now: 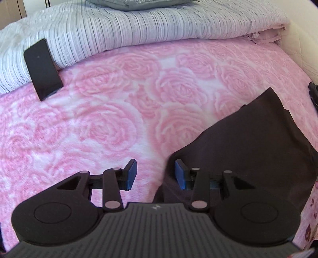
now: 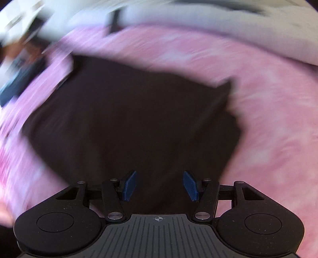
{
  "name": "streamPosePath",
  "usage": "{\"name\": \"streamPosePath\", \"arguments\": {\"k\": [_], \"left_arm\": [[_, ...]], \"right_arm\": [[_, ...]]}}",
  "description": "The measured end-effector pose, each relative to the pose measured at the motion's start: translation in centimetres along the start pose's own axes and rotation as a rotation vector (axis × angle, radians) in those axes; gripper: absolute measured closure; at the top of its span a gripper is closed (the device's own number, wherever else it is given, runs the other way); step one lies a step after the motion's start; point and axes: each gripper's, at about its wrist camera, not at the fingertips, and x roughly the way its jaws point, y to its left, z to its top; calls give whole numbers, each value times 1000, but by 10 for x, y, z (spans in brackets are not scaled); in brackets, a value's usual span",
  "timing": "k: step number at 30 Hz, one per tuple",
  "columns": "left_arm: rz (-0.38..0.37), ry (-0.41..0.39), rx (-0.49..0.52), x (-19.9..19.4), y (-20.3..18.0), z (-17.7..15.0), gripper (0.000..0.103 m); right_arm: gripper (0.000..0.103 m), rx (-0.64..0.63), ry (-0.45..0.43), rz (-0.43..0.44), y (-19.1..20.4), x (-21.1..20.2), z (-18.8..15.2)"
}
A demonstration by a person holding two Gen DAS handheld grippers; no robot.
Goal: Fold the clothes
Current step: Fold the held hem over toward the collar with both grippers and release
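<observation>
1. The left gripper hangs over the bed with its jaws parted and nothing between them. Its blue pads are apart, showing only the pink blanket in the gap. The right-hand pad sits just over the near left edge of the dark garment; whether it touches the cloth cannot be told.

2. The right gripper also stands apart-jawed, wider than the left one, and grips nothing. Its blue pads hover above the garment, which fills the gap between them from behind.

3. The garment lies flat on the blanket, a dark brown, smooth cloth folded into a rough block with a pointed far corner.

4. The left wrist view is sharp. It shows a black phone leaning at the far left where the blanket meets a striped, ribbed grey-white quilt, and a pale pillow beyond that. A bit of black gear pokes in at the right edge.

5. The right wrist view is heavily smeared. It shows the whole outline of the garment, which the left view cuts off at the right and near sides.

6. The blanket is plush, pink and white, with raised rose shapes.
</observation>
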Motion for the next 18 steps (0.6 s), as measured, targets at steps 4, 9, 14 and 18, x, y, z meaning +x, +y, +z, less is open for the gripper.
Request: {"name": "streamPosePath", "arguments": {"k": [4,9,14,18], "left_arm": [[26,0,47,-13,-2,3,66],[87,16,93,-39,-16,-14,66],[111,62,97,-64,-48,-56,66],[149,123,94,-60,-82,-93,66]], "right_arm": [[47,-92,96,-42,7,7,-39],[47,-54,169,-212,-28,-10,-72],[47,3,114,-251,-32,-41,-73],[47,-18,78,-191,-5,-39,-69]]}}
